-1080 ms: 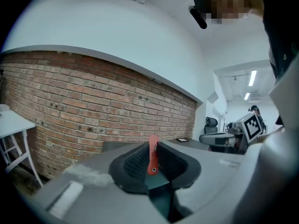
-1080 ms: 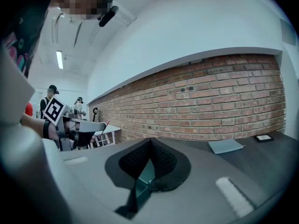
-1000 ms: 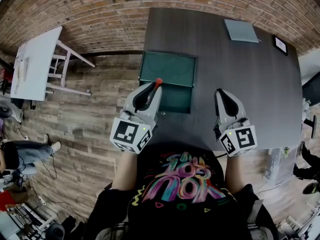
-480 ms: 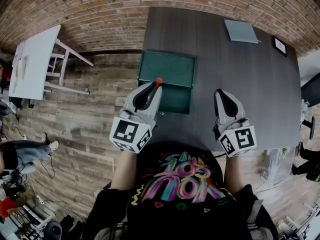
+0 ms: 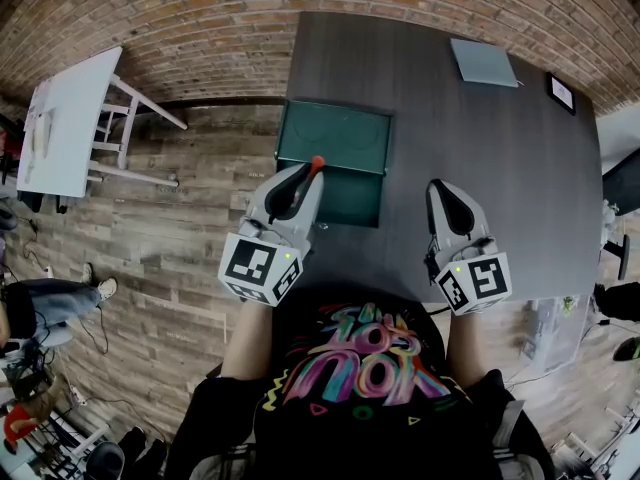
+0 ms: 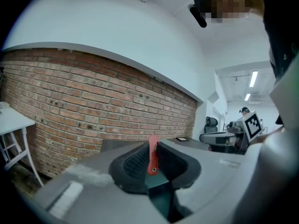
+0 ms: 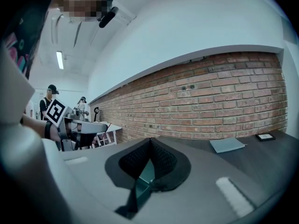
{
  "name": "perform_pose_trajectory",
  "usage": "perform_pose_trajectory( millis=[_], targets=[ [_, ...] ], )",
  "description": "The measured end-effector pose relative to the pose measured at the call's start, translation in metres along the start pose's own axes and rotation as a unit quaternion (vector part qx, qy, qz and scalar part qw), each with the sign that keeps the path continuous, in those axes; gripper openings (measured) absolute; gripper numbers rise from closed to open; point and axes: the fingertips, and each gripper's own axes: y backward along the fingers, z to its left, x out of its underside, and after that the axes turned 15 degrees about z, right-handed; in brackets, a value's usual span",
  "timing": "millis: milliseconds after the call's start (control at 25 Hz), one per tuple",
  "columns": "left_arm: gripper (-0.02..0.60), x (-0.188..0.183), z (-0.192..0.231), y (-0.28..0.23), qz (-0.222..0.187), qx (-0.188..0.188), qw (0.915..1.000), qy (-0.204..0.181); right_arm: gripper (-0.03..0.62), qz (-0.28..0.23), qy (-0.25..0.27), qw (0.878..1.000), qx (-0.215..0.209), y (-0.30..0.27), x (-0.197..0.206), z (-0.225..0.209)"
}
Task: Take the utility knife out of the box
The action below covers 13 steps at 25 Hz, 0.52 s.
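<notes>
My left gripper (image 5: 310,171) is shut on a red utility knife (image 5: 316,164), whose tip sticks out past the fingertips. It hovers over the near left part of an open dark green box (image 5: 338,134) on the dark table (image 5: 480,158). In the left gripper view the knife (image 6: 152,156) stands upright, pinched between the black pads (image 6: 137,163). My right gripper (image 5: 438,184) is level with it to the right of the box, over bare table. Its jaws (image 7: 150,142) meet at the tips with nothing between them.
A grey-blue flat pad (image 5: 482,61) and a small dark framed device (image 5: 560,90) lie at the table's far right. A white side table (image 5: 65,118) stands on the wooden floor to the left. A brick wall (image 5: 200,18) runs behind the table.
</notes>
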Motion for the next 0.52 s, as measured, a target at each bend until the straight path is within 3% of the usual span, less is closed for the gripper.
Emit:
perform_pose_trajectory(
  millis=[520],
  targets=[
    [0.051, 0.0009, -0.0012, -0.0024, 0.003, 0.002, 1.0, 0.0, -0.002, 0.003, -0.001, 1.0, 0.001, 0.0007, 0.0004, -0.0014]
  ],
)
